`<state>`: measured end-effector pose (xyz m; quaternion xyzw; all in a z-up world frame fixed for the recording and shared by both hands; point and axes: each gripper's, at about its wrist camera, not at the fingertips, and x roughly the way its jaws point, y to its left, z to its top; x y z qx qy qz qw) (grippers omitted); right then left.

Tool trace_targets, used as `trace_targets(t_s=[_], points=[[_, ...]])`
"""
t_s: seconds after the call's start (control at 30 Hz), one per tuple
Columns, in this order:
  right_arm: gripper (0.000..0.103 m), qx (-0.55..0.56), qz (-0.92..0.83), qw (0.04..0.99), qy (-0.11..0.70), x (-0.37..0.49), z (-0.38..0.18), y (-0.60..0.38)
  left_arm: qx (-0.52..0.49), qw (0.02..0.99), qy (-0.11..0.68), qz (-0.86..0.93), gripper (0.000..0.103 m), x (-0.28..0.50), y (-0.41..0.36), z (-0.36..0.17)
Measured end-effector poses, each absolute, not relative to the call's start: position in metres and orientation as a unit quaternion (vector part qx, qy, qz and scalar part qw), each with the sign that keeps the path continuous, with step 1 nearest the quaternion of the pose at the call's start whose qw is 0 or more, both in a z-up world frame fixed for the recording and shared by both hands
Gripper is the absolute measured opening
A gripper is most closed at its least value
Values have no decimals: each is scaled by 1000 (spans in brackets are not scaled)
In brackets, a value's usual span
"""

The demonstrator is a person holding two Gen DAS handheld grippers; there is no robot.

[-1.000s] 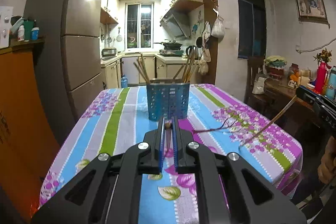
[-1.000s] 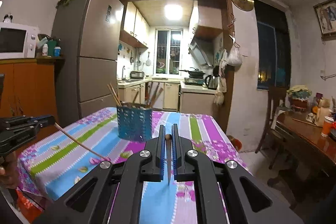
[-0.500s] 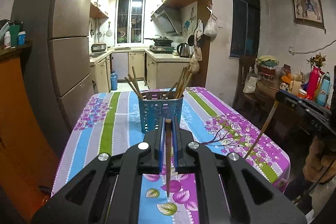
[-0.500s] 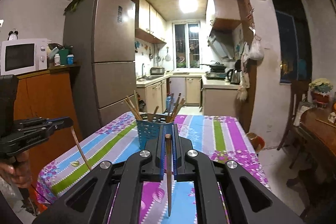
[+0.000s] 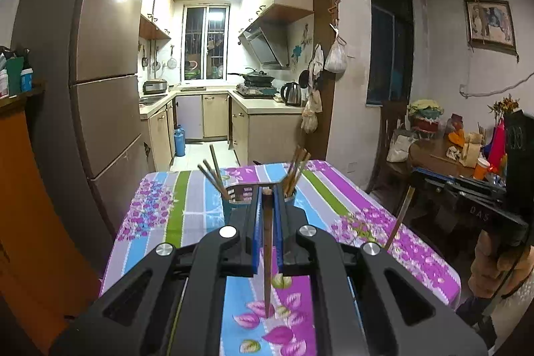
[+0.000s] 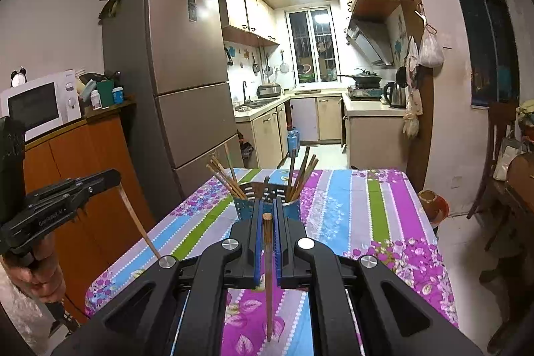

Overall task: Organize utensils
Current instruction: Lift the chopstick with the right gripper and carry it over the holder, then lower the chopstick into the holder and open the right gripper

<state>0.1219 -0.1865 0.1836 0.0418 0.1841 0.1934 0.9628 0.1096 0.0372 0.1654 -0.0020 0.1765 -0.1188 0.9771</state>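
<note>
Chopstick (image 5: 267, 242) in left gripper (image 5: 267, 199) (perhaps upright)

Both wrist views look forward over the table (image 5: 187, 219) toward the kitchen.

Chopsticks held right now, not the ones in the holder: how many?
2. One chopstick hangs tip-down, clamped in the left tool; the other chopstick hangs likewise in the right tool. Both tools sit just short of the blue holder.

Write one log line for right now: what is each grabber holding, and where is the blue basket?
left gripper: shut on chopstick | right gripper: shut on another chopstick | blue basket: on table, holding chopsticks
</note>
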Motion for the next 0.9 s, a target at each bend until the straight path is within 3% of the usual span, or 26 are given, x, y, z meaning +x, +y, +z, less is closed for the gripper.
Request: trace_targets(t_s=[0.27, 0.43, 0.6, 0.9], points=[[7, 38, 182, 979, 86, 170, 268, -165, -3, 986, 118, -114, 5, 171, 31, 234], [7, 31, 156, 987, 31, 214, 294, -150, -5, 991, 88, -104, 5, 219, 22, 253], [7, 29, 139, 990, 22, 266, 283, -140, -8, 990, 94, -101, 5, 269, 16, 235], [7, 82, 139, 984, 79, 329, 222, -139, -8, 985, 147, -92, 5, 323, 21, 171]])
